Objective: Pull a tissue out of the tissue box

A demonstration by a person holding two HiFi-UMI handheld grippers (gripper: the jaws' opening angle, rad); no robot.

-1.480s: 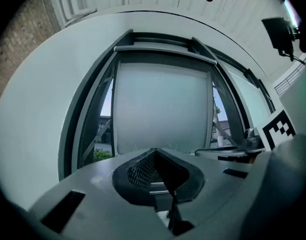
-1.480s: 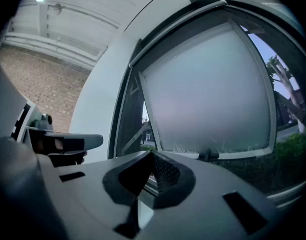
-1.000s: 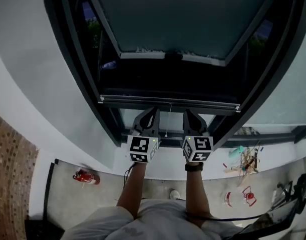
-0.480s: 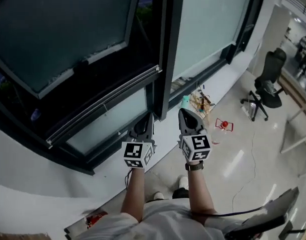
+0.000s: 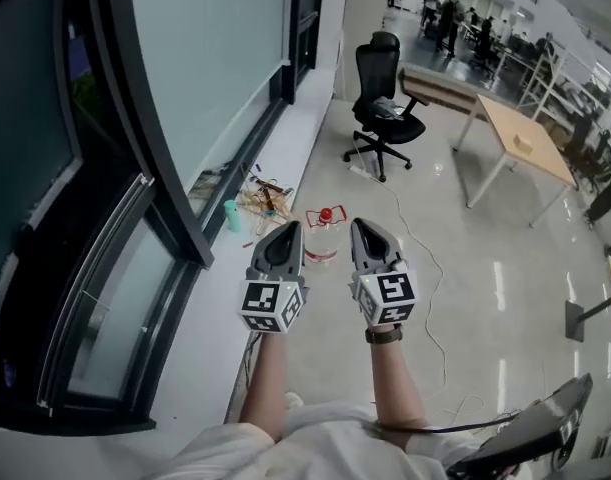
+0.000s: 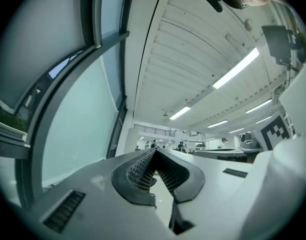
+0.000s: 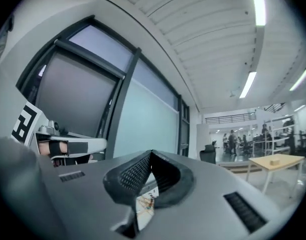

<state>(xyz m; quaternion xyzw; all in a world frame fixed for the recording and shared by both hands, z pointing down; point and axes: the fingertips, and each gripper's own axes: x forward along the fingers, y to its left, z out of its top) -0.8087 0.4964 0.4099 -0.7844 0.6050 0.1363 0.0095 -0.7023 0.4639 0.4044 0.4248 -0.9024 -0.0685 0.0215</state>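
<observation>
Head view: left tongs (image 5: 287,230) and right tongs (image 5: 364,228) ride side by side, pointing out over the office floor (image 5: 465,298). No tissue box shows anywhere, so its direction, long axis and nearer hand can't be called.

Left gripper view: tips pressed together, nothing between.

Right gripper view: same, closed and empty.

Only square marker patterns (image 5: 387,290) show, no readable writing.

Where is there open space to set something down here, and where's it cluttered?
Bare: the glossy floor right of the white cable, between the office chair and the wooden table, and the near stretch of window ledge. Crowded: farther along the ledge, around the wire tangle, teal cup and red item.
</observation>
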